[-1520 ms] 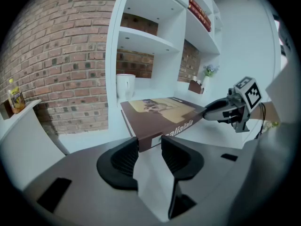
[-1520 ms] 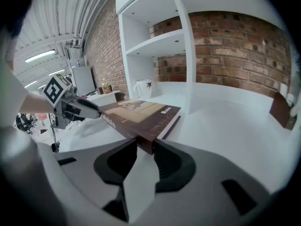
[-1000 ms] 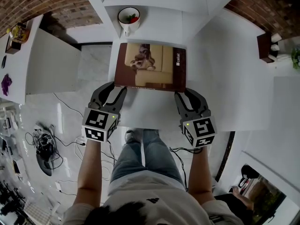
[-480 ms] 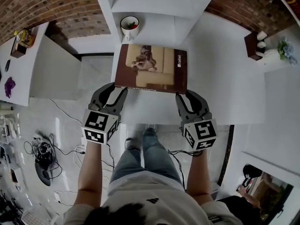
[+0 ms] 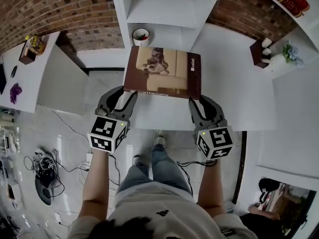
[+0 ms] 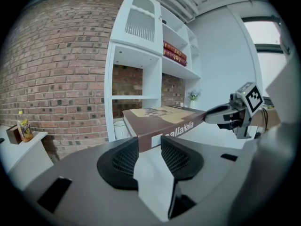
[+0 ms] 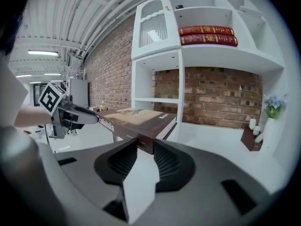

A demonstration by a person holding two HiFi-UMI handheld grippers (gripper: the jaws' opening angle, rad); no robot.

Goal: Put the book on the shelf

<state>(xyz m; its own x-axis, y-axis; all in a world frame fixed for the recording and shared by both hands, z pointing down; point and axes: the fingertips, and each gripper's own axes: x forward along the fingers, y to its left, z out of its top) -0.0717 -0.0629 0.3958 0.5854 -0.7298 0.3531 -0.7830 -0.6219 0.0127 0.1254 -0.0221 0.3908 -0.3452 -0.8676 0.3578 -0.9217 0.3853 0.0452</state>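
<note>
A large brown book (image 5: 164,72) with a picture of a dog on a sofa on its cover is held flat in the air above the white table (image 5: 234,83). My left gripper (image 5: 125,94) is shut on its near left corner (image 6: 151,140). My right gripper (image 5: 196,101) is shut on its near right corner (image 7: 146,142). The white shelf unit (image 5: 169,9) stands straight ahead against the brick wall, and its open compartments (image 6: 134,81) face the book's far edge. From the left gripper view the right gripper (image 6: 225,114) shows at the book's other corner.
A white cup (image 5: 141,35) with something red in it stands in the shelf's low compartment. Red books (image 7: 207,35) lie on an upper shelf. A small brown box (image 5: 260,51) and a flower pot (image 5: 290,51) sit at the right. A side table (image 5: 30,49) with a bottle is at the left.
Both grippers have lifted the book upward off the table and carried it slightly toward the shelf. The view has tilted up, and more of the shelf and brick wall shows.
</note>
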